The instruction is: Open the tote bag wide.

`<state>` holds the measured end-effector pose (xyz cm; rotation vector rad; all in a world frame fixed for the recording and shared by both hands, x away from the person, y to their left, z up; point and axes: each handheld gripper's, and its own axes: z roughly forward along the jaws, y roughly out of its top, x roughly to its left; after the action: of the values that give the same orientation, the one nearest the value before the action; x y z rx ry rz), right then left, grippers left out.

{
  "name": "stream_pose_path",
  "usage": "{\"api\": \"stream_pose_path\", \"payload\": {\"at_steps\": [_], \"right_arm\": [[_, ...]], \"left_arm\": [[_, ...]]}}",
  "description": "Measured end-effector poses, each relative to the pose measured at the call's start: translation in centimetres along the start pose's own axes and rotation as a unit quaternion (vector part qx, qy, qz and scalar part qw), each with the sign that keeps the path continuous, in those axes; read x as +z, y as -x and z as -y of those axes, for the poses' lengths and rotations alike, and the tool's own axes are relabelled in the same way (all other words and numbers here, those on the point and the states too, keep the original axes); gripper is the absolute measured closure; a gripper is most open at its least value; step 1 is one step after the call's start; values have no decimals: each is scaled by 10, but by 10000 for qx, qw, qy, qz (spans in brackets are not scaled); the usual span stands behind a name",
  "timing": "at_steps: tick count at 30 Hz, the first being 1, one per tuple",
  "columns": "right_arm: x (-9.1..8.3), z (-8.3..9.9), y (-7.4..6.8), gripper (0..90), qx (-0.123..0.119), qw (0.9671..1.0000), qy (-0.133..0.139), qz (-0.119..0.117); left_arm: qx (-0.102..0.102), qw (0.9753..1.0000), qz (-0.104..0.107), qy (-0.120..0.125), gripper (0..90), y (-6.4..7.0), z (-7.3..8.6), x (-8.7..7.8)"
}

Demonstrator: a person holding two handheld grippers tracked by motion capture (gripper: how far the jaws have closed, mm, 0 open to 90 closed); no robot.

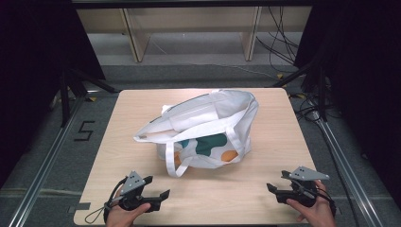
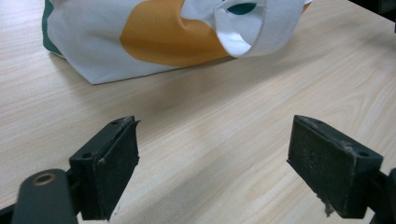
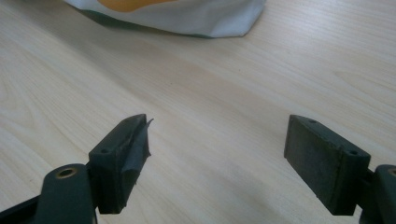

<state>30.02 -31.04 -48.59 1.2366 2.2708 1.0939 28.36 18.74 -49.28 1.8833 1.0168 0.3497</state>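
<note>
The tote bag (image 1: 208, 127) lies on its side near the middle of the bench (image 1: 279, 137), its mouth turned toward the far left. It is white cloth with green and orange patches on the face nearest me. One white strap (image 1: 176, 163) loops down from the bag's near left corner and rests on the bench surface. A second strap runs along the upper edge of the bag.

My left gripper (image 1: 153, 189) sits at the near left of the bench, held in my left hand (image 1: 124, 215), well apart from the bag. Its jaws stand spread wide with nothing between them. In the left gripper view the bag's orange patch (image 2: 168, 35) and the strap loop (image 2: 261, 32) lie ahead of the jaws, with bare wood between.

My right gripper (image 1: 276, 191) sits at the near right of the bench, held in my right hand (image 1: 317, 213), also well apart from the bag. Its jaws are likewise spread wide and hold nothing. In the right gripper view a lower corner of the bag (image 3: 196, 18) shows at the top edge, beyond a stretch of bare bench. The pad on the left-hand jaw in that view looks frayed at its tip.

Neither gripper touches the bag or its straps. A grey three-cornered plate tops each gripper in the high view.
</note>
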Motion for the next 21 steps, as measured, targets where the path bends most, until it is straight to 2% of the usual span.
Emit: {"api": "stream_pose_path", "payload": {"at_steps": [1, 5, 8, 9, 10, 11, 12, 13, 20, 21], "right_arm": [[0, 0, 1, 231, -37, 10000, 33, 6], [1, 1, 0, 230, 22, 10000, -24, 27], [1, 1, 0, 230, 8, 10000, -34, 33], [1, 1, 1, 230, -81, 9999, 34, 81], [1, 0, 2, 230, -97, 9999, 1, 57], [1, 0, 2, 230, -95, 9999, 1, 58], [1, 0, 2, 230, -100, 9999, 2, 65], [1, 1, 1, 229, -51, 10000, 25, 56], [0, 0, 0, 226, -14, 10000, -8, -16], [1, 0, 2, 226, -132, 9999, 32, -7]], "left_arm": [[-95, 10000, -22, 1, 153, 1, 0, 0], [-111, 9999, 15, 2, 153, 1, 1, 2], [-63, 10000, -9, -39, 153, 2, 1, 1], [-58, 10000, -16, -47, 153, 2, 1, 1], [50, 10000, 16, -53, 153, 1, 0, 1], [55, 10000, 18, -51, 153, 0, 0, 1], [-45, 10000, 2, -36, 153, 1, 1, 1], [-60, 10000, 11, -25, 153, 1, 1, 1], [11, 10000, 17, -11, 159, 2, 0, 1], [11, 10000, 15, -9, 161, 2, 0, 1]]}}
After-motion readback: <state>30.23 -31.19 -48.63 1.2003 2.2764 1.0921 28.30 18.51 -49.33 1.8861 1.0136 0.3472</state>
